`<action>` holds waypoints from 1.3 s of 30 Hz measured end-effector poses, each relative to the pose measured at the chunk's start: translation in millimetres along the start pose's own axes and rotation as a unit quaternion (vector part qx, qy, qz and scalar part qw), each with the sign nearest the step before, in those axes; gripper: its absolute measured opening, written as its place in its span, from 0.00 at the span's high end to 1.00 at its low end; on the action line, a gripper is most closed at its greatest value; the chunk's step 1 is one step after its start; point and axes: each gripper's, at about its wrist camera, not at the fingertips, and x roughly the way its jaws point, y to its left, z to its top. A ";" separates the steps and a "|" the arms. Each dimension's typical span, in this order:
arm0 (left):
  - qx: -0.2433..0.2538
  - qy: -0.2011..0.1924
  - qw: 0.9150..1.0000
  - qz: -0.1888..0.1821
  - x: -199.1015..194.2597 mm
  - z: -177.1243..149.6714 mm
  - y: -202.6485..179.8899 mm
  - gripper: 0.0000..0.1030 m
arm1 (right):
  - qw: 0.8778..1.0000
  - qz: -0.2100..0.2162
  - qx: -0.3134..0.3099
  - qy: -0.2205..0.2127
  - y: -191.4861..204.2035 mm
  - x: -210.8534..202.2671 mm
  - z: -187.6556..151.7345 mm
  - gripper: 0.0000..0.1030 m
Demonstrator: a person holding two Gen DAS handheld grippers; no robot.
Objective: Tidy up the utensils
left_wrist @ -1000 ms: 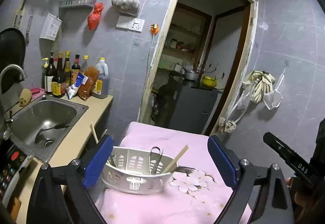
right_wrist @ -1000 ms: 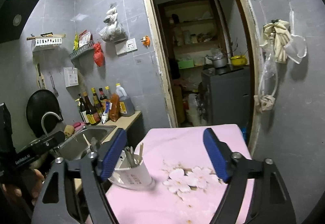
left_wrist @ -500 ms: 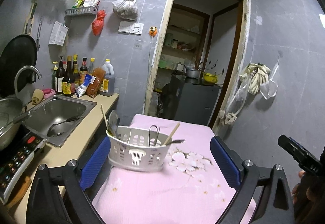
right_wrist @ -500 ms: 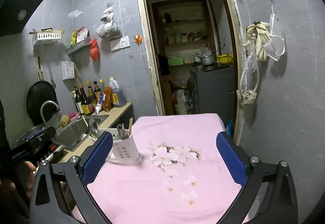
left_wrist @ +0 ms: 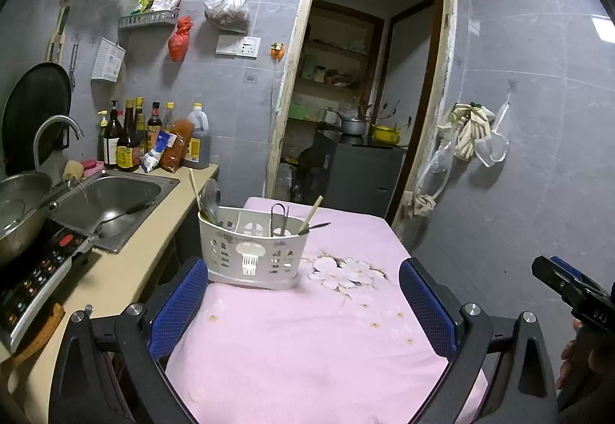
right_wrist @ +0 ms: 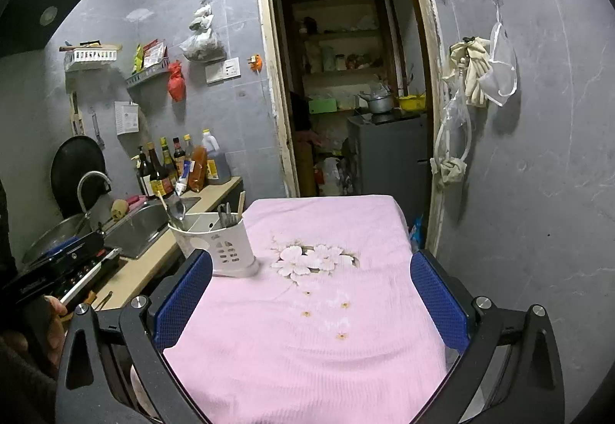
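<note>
A white slotted utensil caddy stands on the pink cloth table, at its left side; it also shows in the right wrist view. It holds a metal spoon, chopsticks, metal tongs and a fork handle. My left gripper is open and empty, held back from the caddy above the near part of the table. My right gripper is open and empty, over the table to the right of the caddy.
A counter with a steel sink, bottles, a pot and an induction hob runs along the left. An open doorway lies behind the table. Grey tiled walls stand at the right.
Both grippers have pulled back and up from the caddy, so it looks smaller and farther off. The caddy and its utensils have stayed in place. Both stay open.
</note>
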 end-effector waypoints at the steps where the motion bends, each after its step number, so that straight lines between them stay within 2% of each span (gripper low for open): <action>1: -0.001 0.000 1.000 -0.002 -1.7 -1.3 -0.6 0.03 | 1.000 0.000 -0.001 0.001 0.4 -2.9 -1.7 0.02; 13: 0.007 0.002 1.000 -0.019 -13.9 -11.7 -5.1 0.03 | 1.000 -0.023 0.005 0.001 -9.3 -22.1 -8.3 0.02; 39: 0.032 -0.003 0.999 -0.022 -17.8 -11.0 -12.0 0.03 | 1.000 -0.022 0.005 0.004 -10.1 -24.0 -11.0 0.02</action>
